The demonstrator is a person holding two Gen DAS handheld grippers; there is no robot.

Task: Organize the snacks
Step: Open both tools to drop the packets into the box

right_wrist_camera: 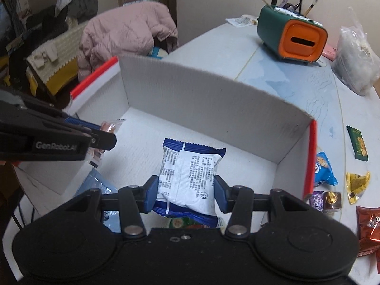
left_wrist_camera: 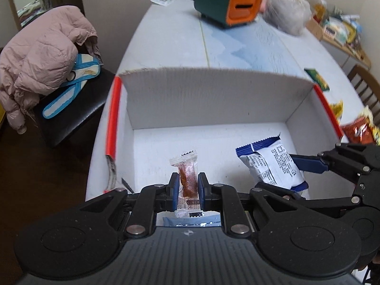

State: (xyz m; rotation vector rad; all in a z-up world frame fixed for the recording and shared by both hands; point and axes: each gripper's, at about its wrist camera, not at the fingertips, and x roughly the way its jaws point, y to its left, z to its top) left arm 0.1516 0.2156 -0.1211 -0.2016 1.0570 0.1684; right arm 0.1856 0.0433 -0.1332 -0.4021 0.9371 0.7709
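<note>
A white cardboard box [left_wrist_camera: 213, 99] with red edges sits on the table; it also shows in the right wrist view [right_wrist_camera: 213, 99]. My left gripper [left_wrist_camera: 188, 190] is shut on a small clear packet with a brown snack [left_wrist_camera: 187, 178], held over the box's near left part. My right gripper [right_wrist_camera: 186, 193] is shut on a blue and white snack packet [right_wrist_camera: 187, 175], held over the box's right part. That packet also shows in the left wrist view [left_wrist_camera: 270, 163]. The left gripper reaches in from the left in the right wrist view [right_wrist_camera: 104, 135].
Several loose snacks lie on the table right of the box: a blue packet [right_wrist_camera: 324, 168], a yellow one [right_wrist_camera: 356, 185], a green one [right_wrist_camera: 357, 143], a red one [right_wrist_camera: 369, 228]. A green and orange holder [right_wrist_camera: 292, 35] and a plastic bag [right_wrist_camera: 356, 59] stand at the far end. A chair with a pink jacket [left_wrist_camera: 40, 54] stands left.
</note>
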